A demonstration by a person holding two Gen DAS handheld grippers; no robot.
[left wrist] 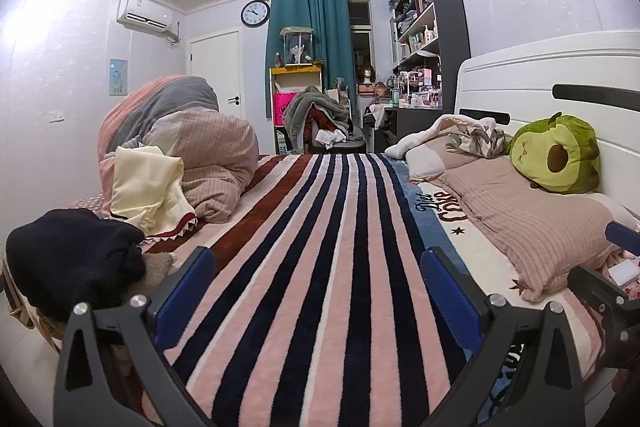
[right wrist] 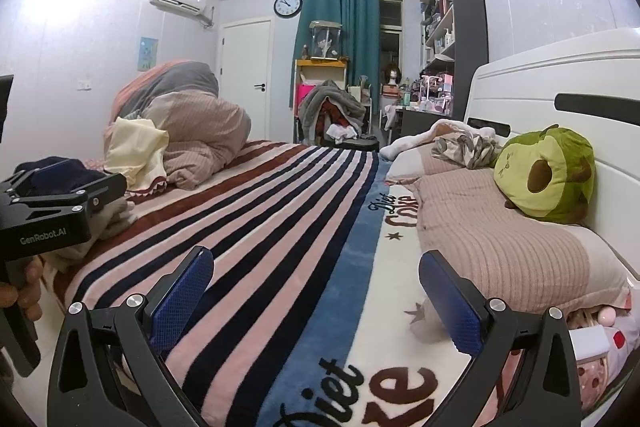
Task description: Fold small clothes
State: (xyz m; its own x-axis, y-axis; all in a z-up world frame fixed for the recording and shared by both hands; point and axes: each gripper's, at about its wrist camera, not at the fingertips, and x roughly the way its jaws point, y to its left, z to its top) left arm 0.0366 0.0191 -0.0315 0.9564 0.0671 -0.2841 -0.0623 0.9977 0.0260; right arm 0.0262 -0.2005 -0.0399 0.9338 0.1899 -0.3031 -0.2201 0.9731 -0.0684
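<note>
While a dark navy garment [left wrist: 76, 259] lies bunched at lower left beside cream clothes [left wrist: 146, 189], the left gripper [left wrist: 316, 291] and right gripper [right wrist: 316, 291] hover wide apart, empty, over the striped blanket [left wrist: 320, 227].

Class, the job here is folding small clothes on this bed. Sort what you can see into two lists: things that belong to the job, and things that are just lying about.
Belongs to the job:
dark garment
cream garment
left gripper, open
right gripper, open
striped blanket, the work surface

Just lying about:
duvet
avocado plush
pillow
clock
</note>
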